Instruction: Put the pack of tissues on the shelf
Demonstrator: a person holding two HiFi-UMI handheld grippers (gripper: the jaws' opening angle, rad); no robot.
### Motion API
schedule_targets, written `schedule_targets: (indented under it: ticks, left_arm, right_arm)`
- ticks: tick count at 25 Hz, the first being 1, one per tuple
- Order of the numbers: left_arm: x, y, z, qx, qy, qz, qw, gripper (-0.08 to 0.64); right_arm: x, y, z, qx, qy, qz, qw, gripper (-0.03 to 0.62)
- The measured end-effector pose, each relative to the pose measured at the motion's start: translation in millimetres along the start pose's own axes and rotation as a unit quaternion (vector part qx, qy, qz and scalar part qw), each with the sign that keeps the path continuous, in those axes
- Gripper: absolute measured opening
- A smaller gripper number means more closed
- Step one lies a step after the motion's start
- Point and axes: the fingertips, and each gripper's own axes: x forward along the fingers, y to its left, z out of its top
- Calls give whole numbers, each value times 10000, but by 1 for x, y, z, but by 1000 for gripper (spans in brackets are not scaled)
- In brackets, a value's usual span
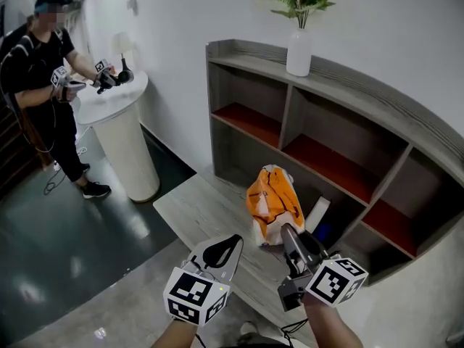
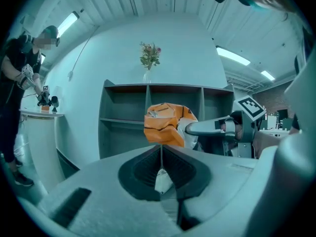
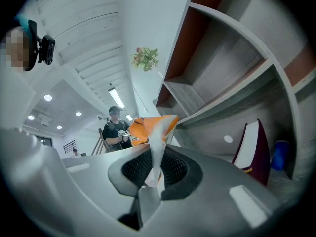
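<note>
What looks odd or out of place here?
The orange tissue pack looks crumpled, and the right hand-held gripper pinches only a thin flap of its wrapper, not its body. In a bottom compartment of the shelf, a flat white-and-maroon item leans tilted.

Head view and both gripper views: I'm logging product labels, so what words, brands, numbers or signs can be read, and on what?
Pack of tissues: dark marks on the orange wrapper, too blurred to read.
Marker cubes: black-and-white square patterns, no words.
White and maroon item in the shelf: no legible print.
Nothing readable anywhere.
</note>
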Motion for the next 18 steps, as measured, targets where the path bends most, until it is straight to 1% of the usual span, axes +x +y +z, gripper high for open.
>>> schedule_targets:
  ticks: [6, 11, 14, 18]
  left_arm:
    - [34, -4, 17, 105, -35, -266, 9996, 0]
    - [59, -12, 27, 165, 0, -522, 9985, 0]
    - [73, -17, 33, 208, 17, -650, 9977, 0]
    - [88, -23, 39, 270, 29, -763, 9967, 1]
  right_arm:
    - [3, -18, 39, -72, -344, -174, 9992, 32]
    - [2, -37, 66, -20, -615, -407, 9973, 32]
    - [-2, -53, 81, 127, -806, -601, 9949, 32]
    - [-8, -79, 91, 382, -1001, -910, 9901, 34]
